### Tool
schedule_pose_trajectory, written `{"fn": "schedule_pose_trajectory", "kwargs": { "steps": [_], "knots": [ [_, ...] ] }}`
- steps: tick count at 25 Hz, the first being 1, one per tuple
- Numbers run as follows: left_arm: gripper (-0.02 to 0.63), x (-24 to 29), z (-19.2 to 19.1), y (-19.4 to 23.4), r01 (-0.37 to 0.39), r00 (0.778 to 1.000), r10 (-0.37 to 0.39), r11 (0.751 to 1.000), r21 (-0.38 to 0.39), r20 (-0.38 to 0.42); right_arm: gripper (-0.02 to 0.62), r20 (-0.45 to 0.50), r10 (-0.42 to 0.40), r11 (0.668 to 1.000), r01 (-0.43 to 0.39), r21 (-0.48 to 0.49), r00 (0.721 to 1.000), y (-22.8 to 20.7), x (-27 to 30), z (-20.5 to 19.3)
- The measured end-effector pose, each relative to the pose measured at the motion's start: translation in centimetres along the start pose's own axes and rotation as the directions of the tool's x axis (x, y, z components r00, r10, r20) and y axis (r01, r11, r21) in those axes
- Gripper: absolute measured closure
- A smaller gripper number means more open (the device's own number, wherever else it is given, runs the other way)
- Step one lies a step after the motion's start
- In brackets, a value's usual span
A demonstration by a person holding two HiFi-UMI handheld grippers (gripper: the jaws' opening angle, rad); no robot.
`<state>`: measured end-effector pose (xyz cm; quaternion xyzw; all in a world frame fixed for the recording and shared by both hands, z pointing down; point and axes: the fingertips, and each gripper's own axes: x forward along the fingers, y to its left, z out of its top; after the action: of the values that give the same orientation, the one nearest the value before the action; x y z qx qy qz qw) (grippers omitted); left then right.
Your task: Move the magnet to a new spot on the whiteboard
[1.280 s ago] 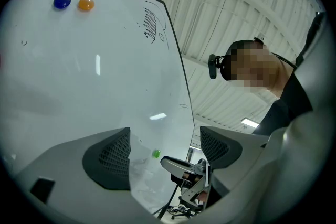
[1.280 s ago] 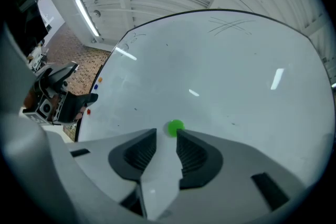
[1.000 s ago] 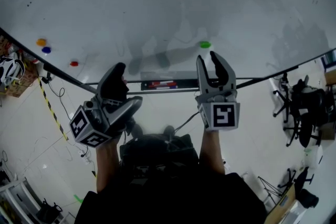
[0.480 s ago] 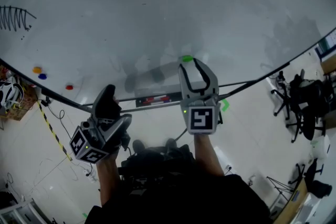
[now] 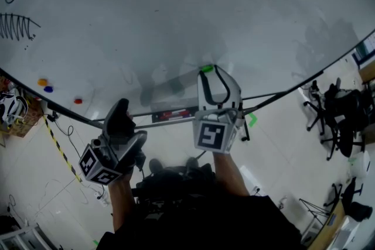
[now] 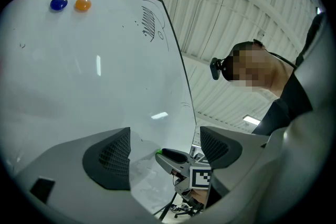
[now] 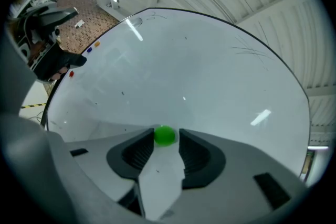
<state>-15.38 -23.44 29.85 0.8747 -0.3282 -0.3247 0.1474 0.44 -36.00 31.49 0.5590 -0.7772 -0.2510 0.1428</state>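
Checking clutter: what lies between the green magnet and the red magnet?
Bare whiteboard only between green magnet and red magnet, shown in the right gripper view.

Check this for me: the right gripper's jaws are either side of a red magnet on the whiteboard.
Wrong colour. The right gripper view shows the right gripper has its jaws either side of a green magnet on the whiteboard.

Pale floor (image 5: 281,149), black office chairs (image 5: 335,117)

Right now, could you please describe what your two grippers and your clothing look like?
Both the left gripper and right gripper have pale grey bodies with black ribbed pads. Each carries a cube of black-and-white square markers. I wear a dark top.
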Motion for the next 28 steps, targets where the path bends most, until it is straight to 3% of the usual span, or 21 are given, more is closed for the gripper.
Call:
{"fn": "schedule_pose_trajectory", "kwargs": {
  "steps": [6,9,20,28],
  "knots": [
    [0.193,-0.4,-0.1,-0.2,-0.009,1.0,0.008,1.0,-0.001,-0.009,0.439,-0.019,-0.003,0.999,0.002,-0.042,1.0,0.4,0.2,0.0],
    [0.193,-0.3,0.4,-0.5,-0.004,1.0,0.004,0.999,0.042,0.002,0.446,-0.019,0.012,1.0,-0.012,-0.002,1.0,0.5,0.2,-0.2],
    [0.193,-1.0,0.4,-1.2,0.032,0.999,-0.032,0.999,0.006,-0.003,0.446,-0.006,0.093,0.986,-0.091,0.139,0.996,0.1,-1.6,0.0],
    [0.193,-1.3,0.8,-1.8,0.049,0.999,-0.049,0.999,0.012,0.001,0.446,0.086,0.166,0.933,-0.184,0.308,0.982,-0.3,-4.8,1.3]
  ]
}}
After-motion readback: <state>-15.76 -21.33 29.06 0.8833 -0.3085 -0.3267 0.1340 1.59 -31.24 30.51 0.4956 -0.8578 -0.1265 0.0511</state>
